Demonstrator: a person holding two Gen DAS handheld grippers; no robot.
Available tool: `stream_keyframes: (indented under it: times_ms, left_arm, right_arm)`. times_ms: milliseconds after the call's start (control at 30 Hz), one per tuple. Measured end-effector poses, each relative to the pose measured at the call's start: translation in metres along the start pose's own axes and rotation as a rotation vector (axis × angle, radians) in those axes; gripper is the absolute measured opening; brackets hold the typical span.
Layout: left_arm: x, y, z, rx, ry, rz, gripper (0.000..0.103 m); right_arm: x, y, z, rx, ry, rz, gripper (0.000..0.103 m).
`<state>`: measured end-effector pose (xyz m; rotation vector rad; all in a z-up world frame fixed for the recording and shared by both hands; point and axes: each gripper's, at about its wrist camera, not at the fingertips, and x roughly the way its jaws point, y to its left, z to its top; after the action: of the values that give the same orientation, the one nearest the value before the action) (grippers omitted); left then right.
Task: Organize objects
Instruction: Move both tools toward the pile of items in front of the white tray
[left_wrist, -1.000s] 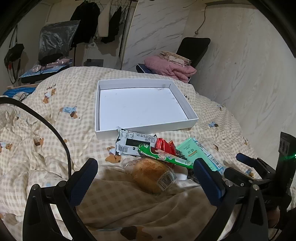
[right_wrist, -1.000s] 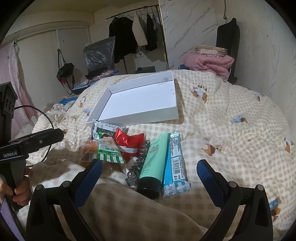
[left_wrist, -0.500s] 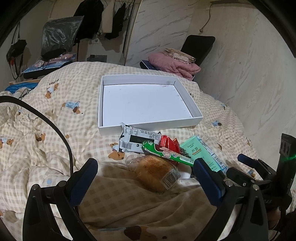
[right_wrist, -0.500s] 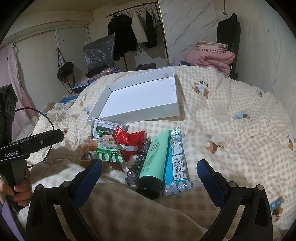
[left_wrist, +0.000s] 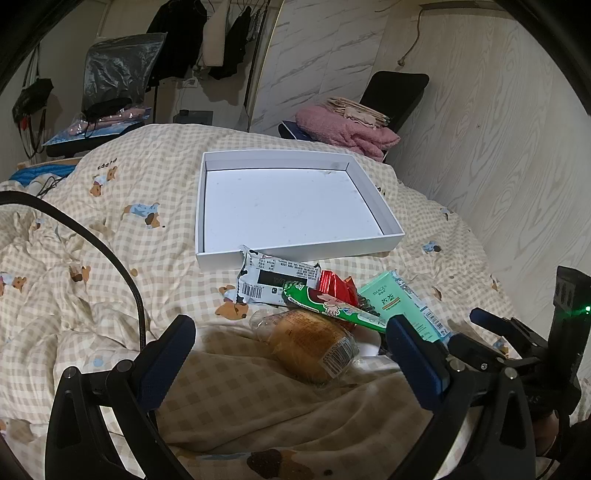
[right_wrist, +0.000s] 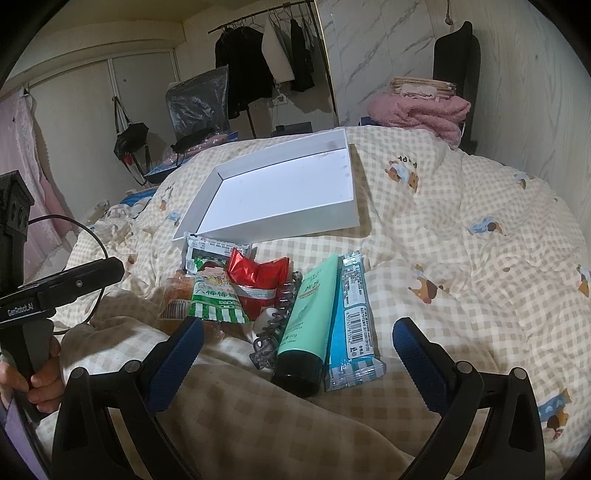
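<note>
Both grippers hover low over a checked quilt (left_wrist: 155, 177) w/ puppy print, each w/ its 2 blue-padded fingers spread wide and nothing between them. The left gripper (left_wrist: 291, 354) sits just short of a wrapped bun (left_wrist: 310, 343), which lies nearest it at the front of a small pile. The right gripper (right_wrist: 295, 350) faces the same pile from the other side; the left one also shows at the left edge of that view, w/ a hand (right_wrist: 40, 380) on its grip.

The pile sits on the quilt just in front of a white box (left_wrist: 295, 243), a shallow open tray w/ nothing inside. A black-and-white packet (left_wrist: 273, 280) touches the box's near wall. Next to it a green snack bag (right_wrist: 216, 299) overlaps a red foil packet (right_wrist: 258, 277). A dark hair claw (right_wrist: 273, 328) lies between the red packet and a mint-green tube (right_wrist: 306, 314), black cap toward the right gripper. A blue wrapped bar (right_wrist: 354, 321) lies right beside the tube, touching along its length. All these sit outside the box.

Beyond the bed: a pink blanket (right_wrist: 417, 110) on a dark chair (left_wrist: 395, 92), and dark clothes on a rail (right_wrist: 258, 70) by the wall.
</note>
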<state>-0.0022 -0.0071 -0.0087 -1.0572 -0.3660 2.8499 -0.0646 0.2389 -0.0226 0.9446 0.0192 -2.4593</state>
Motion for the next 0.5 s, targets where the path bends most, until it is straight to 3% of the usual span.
stream_keyframes:
  times_ms: [300,500]
  left_arm:
    - [-0.001,0.006,0.013,-0.021,0.04,0.025,0.103]
    - [0.004,0.0,0.033,0.043,0.124,0.066,0.103]
  right_arm:
    - [0.005,-0.016,0.021,0.048,0.034,0.113,0.103]
    - [0.018,-0.023,0.055,0.044,0.09,0.137,0.103]
